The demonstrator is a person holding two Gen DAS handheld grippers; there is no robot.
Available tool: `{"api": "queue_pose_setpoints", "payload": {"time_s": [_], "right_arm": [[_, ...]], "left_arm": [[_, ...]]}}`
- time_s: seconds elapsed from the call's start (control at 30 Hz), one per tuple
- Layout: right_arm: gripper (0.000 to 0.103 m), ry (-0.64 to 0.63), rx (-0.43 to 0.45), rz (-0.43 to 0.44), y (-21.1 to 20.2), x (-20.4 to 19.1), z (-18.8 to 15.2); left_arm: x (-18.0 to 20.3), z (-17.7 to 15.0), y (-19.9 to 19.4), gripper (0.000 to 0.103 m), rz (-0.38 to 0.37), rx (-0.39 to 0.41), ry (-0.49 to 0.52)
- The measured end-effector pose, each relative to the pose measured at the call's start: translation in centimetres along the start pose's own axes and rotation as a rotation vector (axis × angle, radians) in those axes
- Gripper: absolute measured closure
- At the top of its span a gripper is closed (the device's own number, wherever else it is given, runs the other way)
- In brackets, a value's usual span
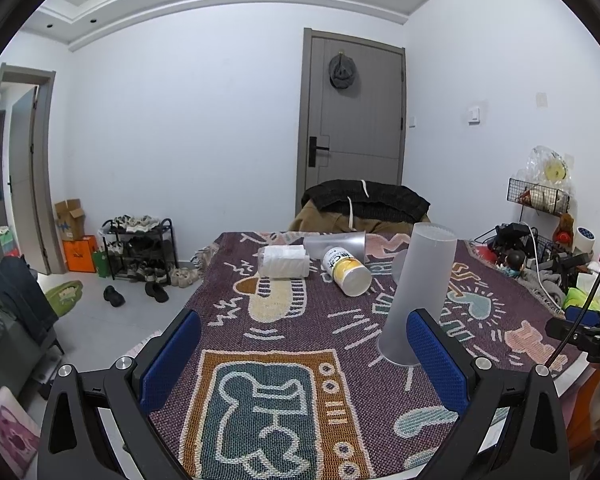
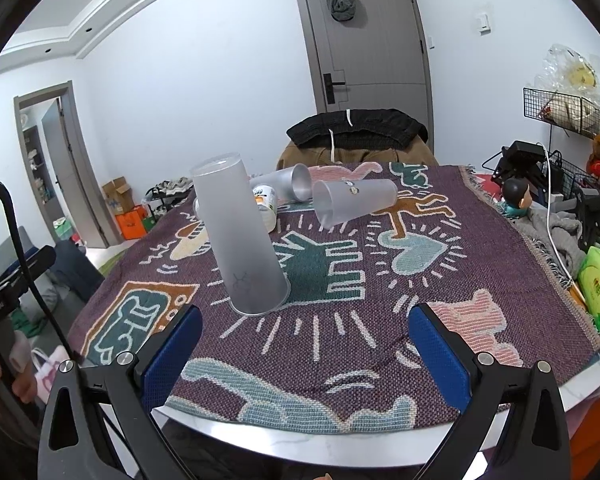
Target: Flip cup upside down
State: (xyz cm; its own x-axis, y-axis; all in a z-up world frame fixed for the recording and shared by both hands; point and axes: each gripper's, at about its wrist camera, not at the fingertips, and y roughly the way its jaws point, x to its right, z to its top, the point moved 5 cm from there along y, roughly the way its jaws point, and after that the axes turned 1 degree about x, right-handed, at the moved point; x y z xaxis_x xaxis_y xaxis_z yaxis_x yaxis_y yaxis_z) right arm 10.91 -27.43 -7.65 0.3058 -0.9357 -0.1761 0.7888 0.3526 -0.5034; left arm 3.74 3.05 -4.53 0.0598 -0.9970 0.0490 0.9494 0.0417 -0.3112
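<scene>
A tall frosted translucent cup (image 2: 242,240) stands upside down on the patterned tablecloth, rim down and base up; it also shows in the left wrist view (image 1: 422,292). My right gripper (image 2: 305,344) is open and empty, just in front of the cup and slightly to its right. My left gripper (image 1: 303,352) is open and empty; its right finger (image 1: 436,356) overlaps the cup's lower edge in view, and I cannot tell if it touches.
A second frosted cup (image 2: 354,200) and a grey cup (image 2: 288,184) lie on their sides further back, with a white-and-yellow bottle (image 1: 346,270) and a clear jar (image 1: 284,260). Clutter (image 2: 556,200) lines the table's right edge. A chair with clothes (image 2: 356,136) stands behind.
</scene>
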Motion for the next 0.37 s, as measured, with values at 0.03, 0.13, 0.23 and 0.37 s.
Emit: {"api": "queue_pose_setpoints", "payload": {"time_s": [0.03,0.13,0.23,0.37], "right_arm": [[0.0,-0.003,0.001,0.001,-0.04,-0.06,-0.03],[0.0,-0.015,0.006,-0.002,-0.14,-0.28,0.01],[0.0,-0.018,0.006,0.0,-0.12,-0.37,-0.01],[0.0,-0.017,0.005,-0.001,-0.06,-0.42,-0.02]], "left_arm": [[0.0,0.02,0.03,0.0,-0.001,0.0,-0.001],[0.0,0.01,0.03,0.0,0.0,-0.001,0.0],[0.03,0.03,-0.01,0.0,-0.003,0.0,0.002],[0.42,0.04,-0.27,0.0,-0.006,0.007,0.016]]}}
